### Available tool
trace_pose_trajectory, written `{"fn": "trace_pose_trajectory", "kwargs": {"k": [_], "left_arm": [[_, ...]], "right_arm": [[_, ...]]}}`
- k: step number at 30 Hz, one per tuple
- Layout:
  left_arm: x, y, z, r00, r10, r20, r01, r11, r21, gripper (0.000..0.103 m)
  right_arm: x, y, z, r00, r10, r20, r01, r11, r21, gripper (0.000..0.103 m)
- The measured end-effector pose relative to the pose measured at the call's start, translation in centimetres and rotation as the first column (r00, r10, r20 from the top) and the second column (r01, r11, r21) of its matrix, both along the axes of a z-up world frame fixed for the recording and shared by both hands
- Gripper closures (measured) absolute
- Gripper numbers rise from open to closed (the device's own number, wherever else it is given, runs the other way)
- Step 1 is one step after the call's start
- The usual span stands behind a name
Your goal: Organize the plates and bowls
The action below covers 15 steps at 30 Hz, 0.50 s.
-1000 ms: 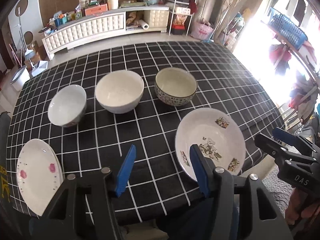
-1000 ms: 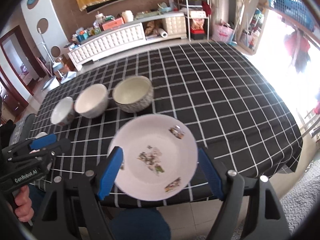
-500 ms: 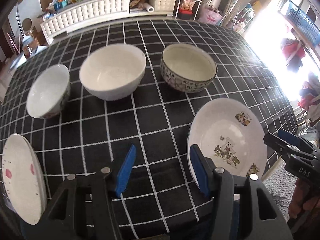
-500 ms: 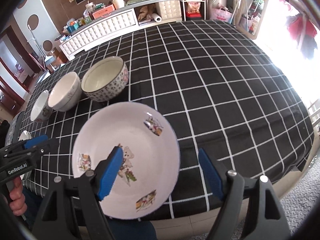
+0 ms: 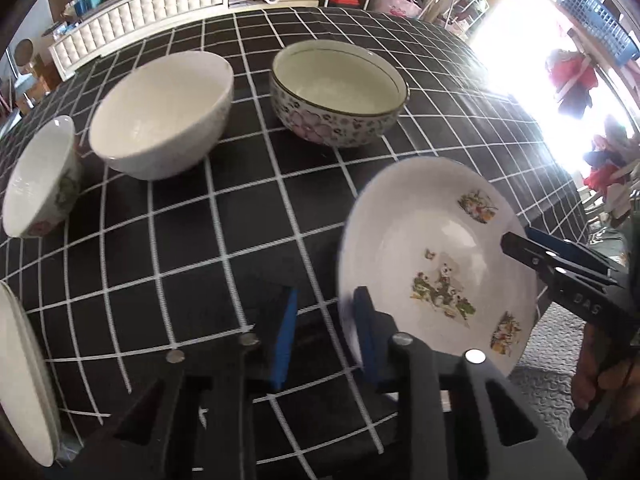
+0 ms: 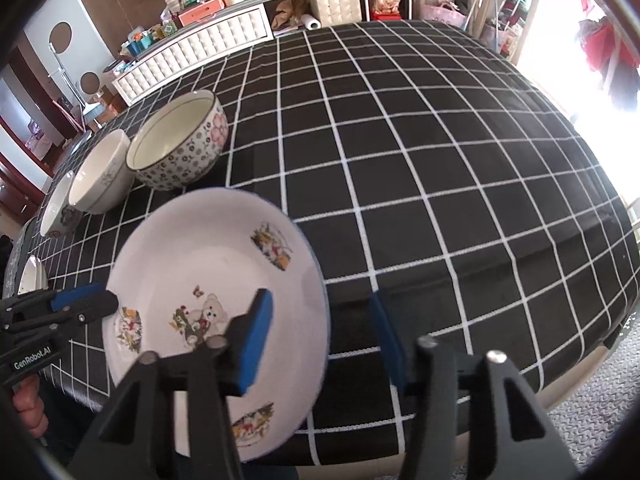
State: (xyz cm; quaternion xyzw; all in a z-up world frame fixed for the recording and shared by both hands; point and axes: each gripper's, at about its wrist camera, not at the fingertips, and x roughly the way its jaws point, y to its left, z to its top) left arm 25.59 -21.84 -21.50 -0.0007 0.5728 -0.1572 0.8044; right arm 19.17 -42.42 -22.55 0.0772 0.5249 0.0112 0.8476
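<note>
- A bear plate (image 6: 208, 280) lies at the near edge of a table with a black-and-white checked cloth (image 6: 400, 140).
- The left gripper (image 5: 324, 332) points steeply down at the plate's left rim. Its jaws are closing; the rim (image 5: 344, 280) runs up between the blue pads, the right pad over the plate's inside, the left pad over the cloth. The pads do not yet press on it.
- The right gripper (image 6: 320, 332) comes at the plate's right rim. Its jaws are closing too, with the rim between them: the left pad hangs over the plate's inside near the bear, the right pad over the cloth outside. A gap shows on both sides of the rim.
- Beyond the plate stand three bowls in a row: a patterned bowl (image 5: 340, 92) on the right, a white bowl (image 5: 160, 112) in the middle, a small bowl (image 5: 40, 184) on the left.
- A second plate (image 5: 24, 380) lies at the table's left near corner, partly cut off.
- A hand (image 6: 30, 404) holds the left gripper's handle.
- A white cabinet (image 6: 192, 48) stands behind the table.
</note>
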Motion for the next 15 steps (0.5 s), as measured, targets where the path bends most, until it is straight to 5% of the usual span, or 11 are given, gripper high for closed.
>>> {"fn": "trace_pose_trajectory", "kwargs": {"k": [7, 15], "left_arm": [[-0.2, -1.2, -0.6, 1.000, -0.025, -0.007, 0.025, 1.000, 0.003, 0.089], [-0.4, -2.0, -1.0, 0.999, -0.034, 0.000, 0.034, 0.999, 0.007, 0.093]], "right_arm": [[-0.2, 0.0, -0.2, 1.000, 0.001, 0.001, -0.001, 1.000, 0.031, 0.077], [-0.3, 0.6, -0.6, 1.000, 0.006, -0.003, -0.005, 0.999, 0.048, 0.083]]}}
